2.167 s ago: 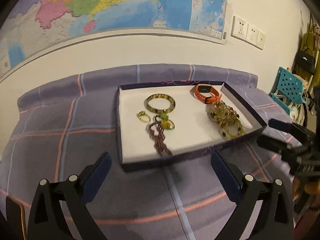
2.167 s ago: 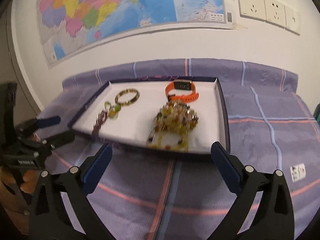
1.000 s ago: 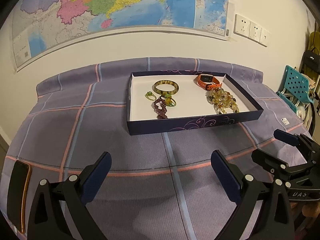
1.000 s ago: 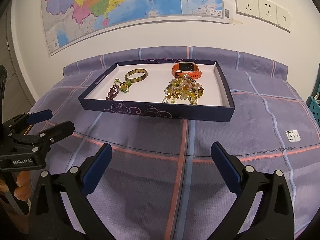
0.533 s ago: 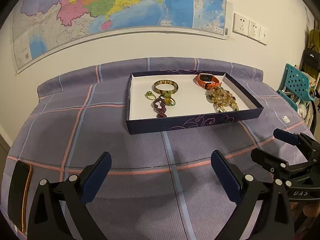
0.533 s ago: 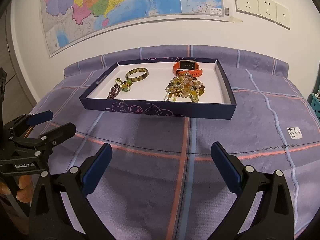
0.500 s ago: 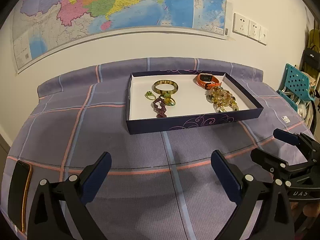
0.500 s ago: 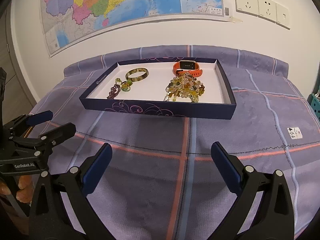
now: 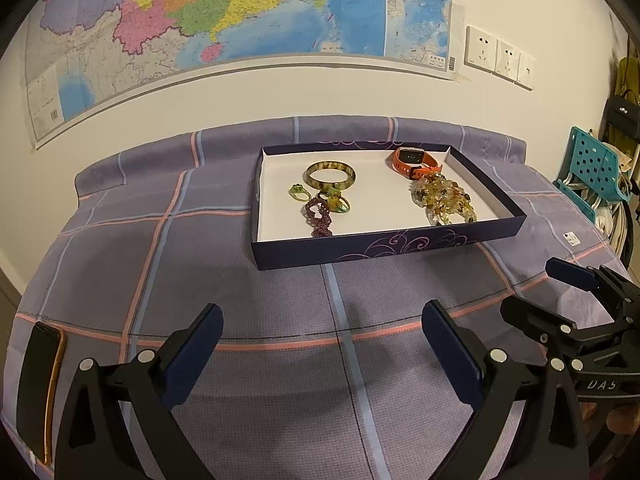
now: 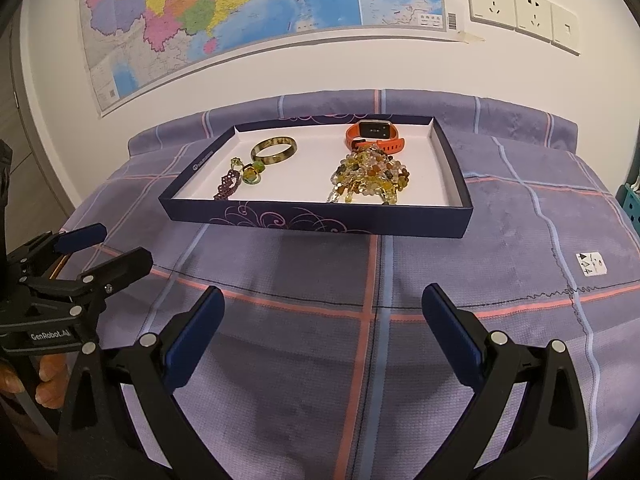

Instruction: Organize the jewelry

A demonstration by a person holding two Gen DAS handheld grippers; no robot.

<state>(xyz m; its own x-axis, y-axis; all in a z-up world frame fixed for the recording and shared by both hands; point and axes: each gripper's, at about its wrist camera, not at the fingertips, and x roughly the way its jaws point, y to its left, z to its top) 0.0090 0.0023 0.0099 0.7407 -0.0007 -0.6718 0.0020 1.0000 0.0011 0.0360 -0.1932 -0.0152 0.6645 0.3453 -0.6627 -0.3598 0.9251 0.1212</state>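
Note:
A dark blue tray [image 9: 384,246] [image 10: 320,222] sits on the purple plaid cloth. In it lie a green bangle [image 9: 330,175] [image 10: 274,150], green rings [image 9: 299,192] [image 10: 252,172], a purple bead bracelet [image 9: 318,216] [image 10: 227,185], an orange watch [image 9: 414,160] [image 10: 373,136] and a heap of amber beads [image 9: 444,199] [image 10: 370,179]. My left gripper [image 9: 322,344] [image 10: 102,246] is open and empty, well in front of the tray. My right gripper [image 10: 322,328] [image 9: 536,292] is open and empty, also in front of it.
A dark phone [image 9: 40,384] lies at the table's near left edge. A small white label [image 10: 591,264] [image 9: 571,237] is on the cloth to the right. A teal stool [image 9: 592,168] stands off the right. A map and wall sockets [image 10: 520,10] are behind.
Both grippers have pulled back from the tray, which now looks farther away. In the last half second almost nothing has moved. Both stay open and empty.

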